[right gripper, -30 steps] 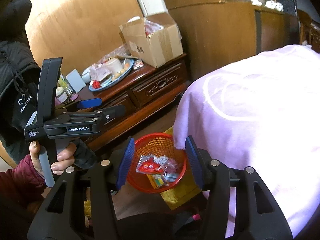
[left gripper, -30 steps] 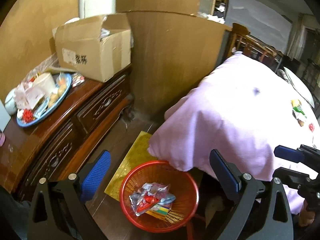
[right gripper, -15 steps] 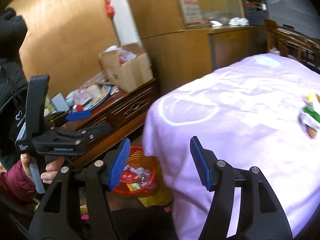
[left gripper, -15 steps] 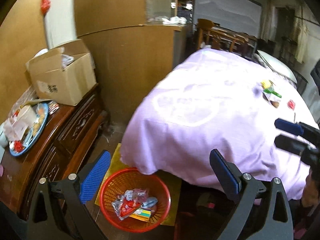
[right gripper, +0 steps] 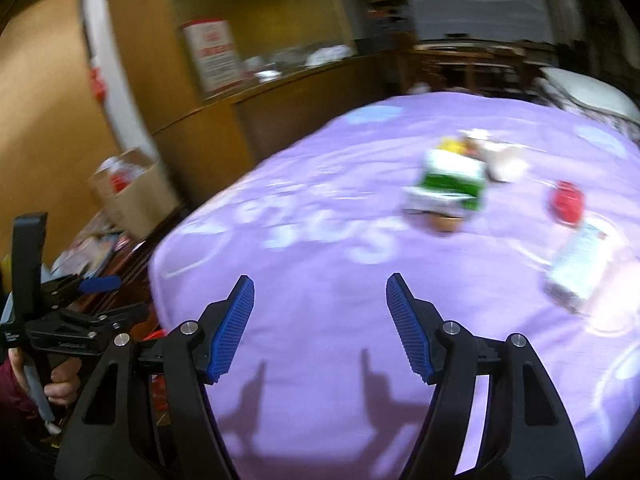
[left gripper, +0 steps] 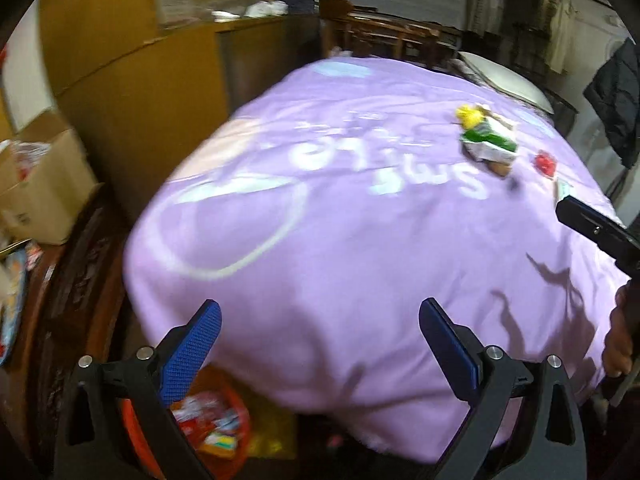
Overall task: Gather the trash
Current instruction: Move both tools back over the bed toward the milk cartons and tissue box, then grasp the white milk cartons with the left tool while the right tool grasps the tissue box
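Note:
Trash lies on a lilac-covered table [left gripper: 320, 240] [right gripper: 320, 360]: a green-and-white packet [left gripper: 488, 142] [right gripper: 448, 184], a yellow scrap [left gripper: 470, 114], a red wrapper [left gripper: 545, 164] [right gripper: 566, 202] and a pale packet [right gripper: 580, 272]. A red basket [left gripper: 236, 428] holding wrappers stands on the floor under the table's near left edge. My left gripper [left gripper: 318, 344] is open and empty above the table's near edge. My right gripper [right gripper: 320, 324] is open and empty over the cloth, short of the trash.
A dark wooden sideboard [left gripper: 80, 264] with a cardboard box [left gripper: 40, 184] [right gripper: 132, 196] stands at the left. A wooden partition [left gripper: 168, 80] rises behind it. Chairs [left gripper: 384, 36] and a white round tabletop [left gripper: 504, 80] lie beyond the table.
Both grippers have swung up and to the right, from the basket on the floor to the tabletop. The trash on the cloth is now closer. Both stay open.

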Action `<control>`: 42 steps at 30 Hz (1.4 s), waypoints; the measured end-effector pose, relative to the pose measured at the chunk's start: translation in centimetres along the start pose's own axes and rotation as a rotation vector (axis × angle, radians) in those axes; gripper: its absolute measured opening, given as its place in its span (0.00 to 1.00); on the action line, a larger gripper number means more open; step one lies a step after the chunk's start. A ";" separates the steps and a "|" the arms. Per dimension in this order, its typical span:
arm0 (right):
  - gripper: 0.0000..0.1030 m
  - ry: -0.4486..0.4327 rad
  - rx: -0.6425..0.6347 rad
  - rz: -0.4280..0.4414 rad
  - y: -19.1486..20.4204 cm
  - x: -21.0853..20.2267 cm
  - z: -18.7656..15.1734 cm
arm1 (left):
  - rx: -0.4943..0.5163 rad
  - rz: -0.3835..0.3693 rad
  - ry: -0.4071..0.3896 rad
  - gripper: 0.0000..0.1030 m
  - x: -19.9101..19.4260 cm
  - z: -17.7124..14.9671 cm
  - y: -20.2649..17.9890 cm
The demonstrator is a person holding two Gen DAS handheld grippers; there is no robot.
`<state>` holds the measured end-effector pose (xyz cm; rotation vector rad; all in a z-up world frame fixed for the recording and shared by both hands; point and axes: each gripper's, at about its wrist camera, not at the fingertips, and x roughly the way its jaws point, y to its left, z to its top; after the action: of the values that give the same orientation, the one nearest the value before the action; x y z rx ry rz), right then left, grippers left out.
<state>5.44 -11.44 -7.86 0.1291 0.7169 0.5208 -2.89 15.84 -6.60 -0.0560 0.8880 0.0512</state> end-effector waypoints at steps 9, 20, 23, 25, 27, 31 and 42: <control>0.78 -0.067 0.083 -0.312 -9.7 -1.5 0.5 | 0.073 -0.134 0.045 0.94 7.3 5.8 -8.9; 0.80 -0.026 0.319 -0.355 -18.1 -1.3 -0.8 | 0.232 -0.186 0.022 0.94 12.4 11.7 -18.5; 0.81 -0.023 0.318 -0.348 -18.0 -1.3 -0.9 | 0.234 -0.181 0.016 0.94 14.1 13.1 -19.8; 0.81 -0.010 0.312 -0.338 -17.9 -1.0 -1.0 | 0.223 -0.186 0.019 0.94 15.3 14.1 -20.2; 0.81 0.008 0.314 -0.326 -18.0 -0.5 -0.8 | 0.213 -0.181 0.024 0.94 16.4 14.7 -20.4; 0.81 -0.003 0.343 -0.300 -18.3 -0.6 -0.8 | 0.163 -0.127 0.001 0.94 17.3 15.6 -18.9; 0.81 -0.018 0.368 -0.284 -18.8 -0.7 -0.8 | -0.026 -0.214 0.020 0.94 16.2 15.2 -10.7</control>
<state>12.17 -28.13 -13.45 0.3690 0.7931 0.1124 19.82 6.56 -9.27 -0.1756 0.8966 -0.1379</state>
